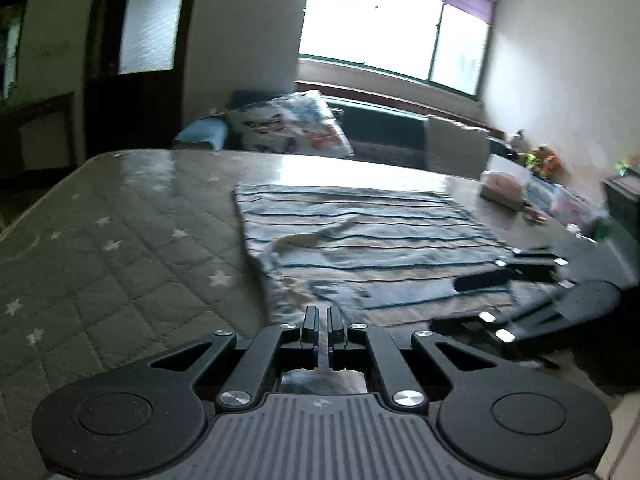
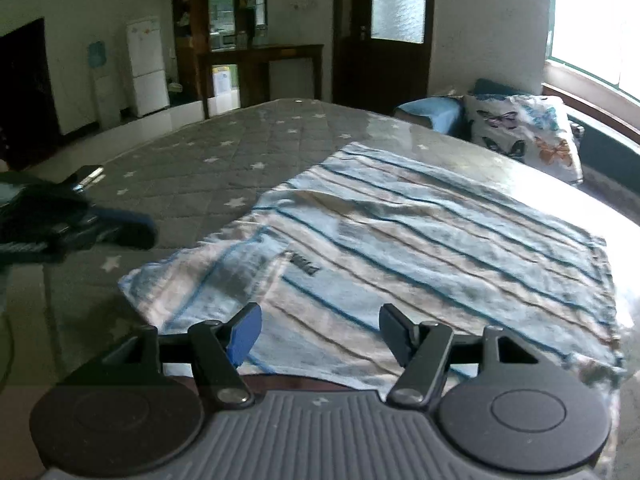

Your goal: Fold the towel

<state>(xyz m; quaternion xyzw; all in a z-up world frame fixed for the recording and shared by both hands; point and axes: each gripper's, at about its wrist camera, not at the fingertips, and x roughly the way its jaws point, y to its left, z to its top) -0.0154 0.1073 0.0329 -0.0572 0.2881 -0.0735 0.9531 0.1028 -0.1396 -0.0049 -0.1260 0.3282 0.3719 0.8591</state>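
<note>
Left wrist view: the left gripper [image 1: 323,316] has its jaws closed together, nothing visible between them, poised over the near edge of the striped towel [image 1: 360,236]. The towel is terry cloth, pale blue and beige bands separated by thin dark blue lines, lying spread on the bench [image 1: 132,216]. The near left corner is rumpled and folded over on itself; a shallow crease runs across the middle. The bench cover is grey quilted fabric stitched in a diamond pattern with white stars, and it shines under the window light at the far end. The right gripper [image 1: 500,276] shows at the right edge of this view, over the towel's near right part.

Right wrist view: the right gripper [image 2: 320,332] has its jaws standing apart and empty, one finger faced with a blue pad [image 2: 245,332], above the towel's near hem. A small dark label [image 2: 306,266] is sewn on the towel; its writing is too blurred to read. A butterfly-print pillow [image 2: 524,132] lies beyond the bench, on the right.
</note>
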